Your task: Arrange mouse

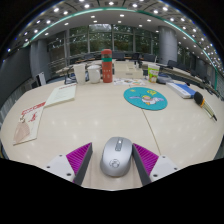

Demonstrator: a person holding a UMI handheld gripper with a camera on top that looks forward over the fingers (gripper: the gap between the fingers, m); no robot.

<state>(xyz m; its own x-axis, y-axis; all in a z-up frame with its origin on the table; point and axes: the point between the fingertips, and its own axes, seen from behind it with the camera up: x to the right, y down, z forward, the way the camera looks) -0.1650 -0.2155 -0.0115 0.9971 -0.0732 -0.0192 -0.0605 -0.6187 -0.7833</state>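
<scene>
At the far left of the counter point(100, 110) a sheet of paper point(27, 122) lies flat with red marks on it, and just beyond it a pale book point(61, 95) rests at an angle; both sit well apart from the working spot, likely pushed aside to leave room. Nearer, the left finger of the tongs point(112, 160) shows its magenta pad, then comes the mouse point(115, 155), grey and silver, resting on the counter between the two fingers with a visible gap at each side, then the right finger. So the tongs are spread about the mouse rather than pinching it; I judge they are lined up this way so that closing would catch its flanks squarely. Farther back, in the middle, an orange bottle point(107, 65) stands upright among other containers. To the right lies a round blue mat point(146, 97), a plausible place for the mouse to go, and past it a dark tool point(203, 102) rests by the counter's edge
</scene>
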